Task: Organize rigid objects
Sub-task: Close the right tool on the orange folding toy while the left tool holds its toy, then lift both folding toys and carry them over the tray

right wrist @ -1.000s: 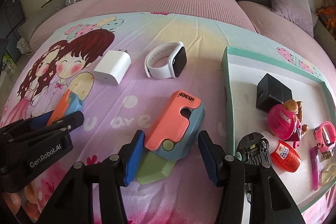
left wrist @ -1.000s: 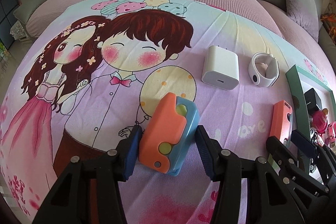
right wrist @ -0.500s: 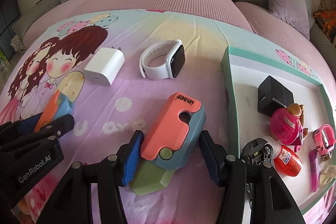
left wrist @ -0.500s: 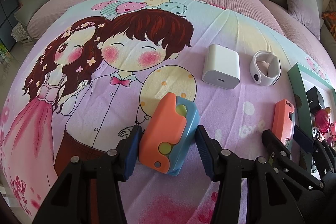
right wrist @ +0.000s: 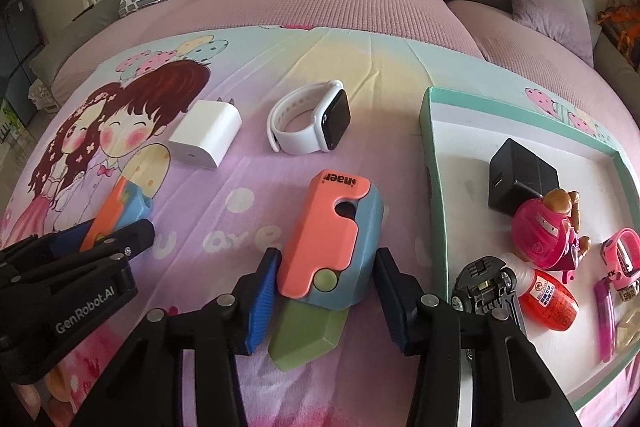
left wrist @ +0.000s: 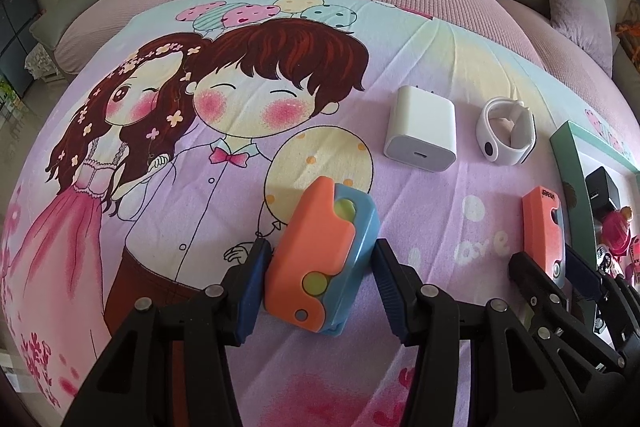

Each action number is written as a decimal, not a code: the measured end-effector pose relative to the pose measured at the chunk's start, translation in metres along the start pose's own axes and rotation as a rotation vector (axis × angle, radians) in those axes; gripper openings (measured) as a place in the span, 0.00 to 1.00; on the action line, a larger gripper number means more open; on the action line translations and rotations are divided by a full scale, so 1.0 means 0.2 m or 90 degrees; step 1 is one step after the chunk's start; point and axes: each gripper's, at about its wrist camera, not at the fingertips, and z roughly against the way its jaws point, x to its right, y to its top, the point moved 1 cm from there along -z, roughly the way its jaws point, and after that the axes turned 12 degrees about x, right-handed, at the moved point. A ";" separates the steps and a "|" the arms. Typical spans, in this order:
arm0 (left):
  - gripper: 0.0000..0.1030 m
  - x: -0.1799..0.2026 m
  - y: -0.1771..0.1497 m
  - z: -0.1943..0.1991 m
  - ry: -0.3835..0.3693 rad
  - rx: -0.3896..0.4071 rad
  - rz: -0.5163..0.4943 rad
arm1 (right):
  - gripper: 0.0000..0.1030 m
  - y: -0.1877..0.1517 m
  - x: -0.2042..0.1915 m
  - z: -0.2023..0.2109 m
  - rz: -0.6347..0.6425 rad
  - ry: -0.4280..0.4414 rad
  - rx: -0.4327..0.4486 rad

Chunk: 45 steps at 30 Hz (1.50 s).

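While both grippers straddle toy knives on the cartoon blanket (right wrist: 248,39), left gripper (left wrist: 318,287) seems to pinch orange-blue knife (left wrist: 320,259); right gripper (right wrist: 326,297) closing around pink-blue knife (right wrist: 332,239). Between: one white charger (right wrist: 206,135), one white watch (right wrist: 310,123). Right: tray (right wrist: 436,195), roughly seven items.

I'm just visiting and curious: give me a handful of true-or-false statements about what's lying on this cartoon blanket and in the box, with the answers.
1. The white watch lies inside the green-rimmed tray. False: it lies on the blanket, outside the tray.
2. A white charger lies beside the watch on the blanket. True.
3. The right gripper has a salmon and blue toy knife between its fingers, with a green blade sticking out. True.
4. The black charger lies on the blanket. False: it sits in the tray.
5. The left gripper straddles an orange and blue toy. True.
6. The tray holds nothing. False: it holds a pink toy, a red bottle and more.
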 end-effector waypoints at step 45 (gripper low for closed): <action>0.52 0.18 0.09 0.18 -0.061 0.062 -0.036 | 0.25 0.12 0.20 0.18 -0.075 0.041 0.075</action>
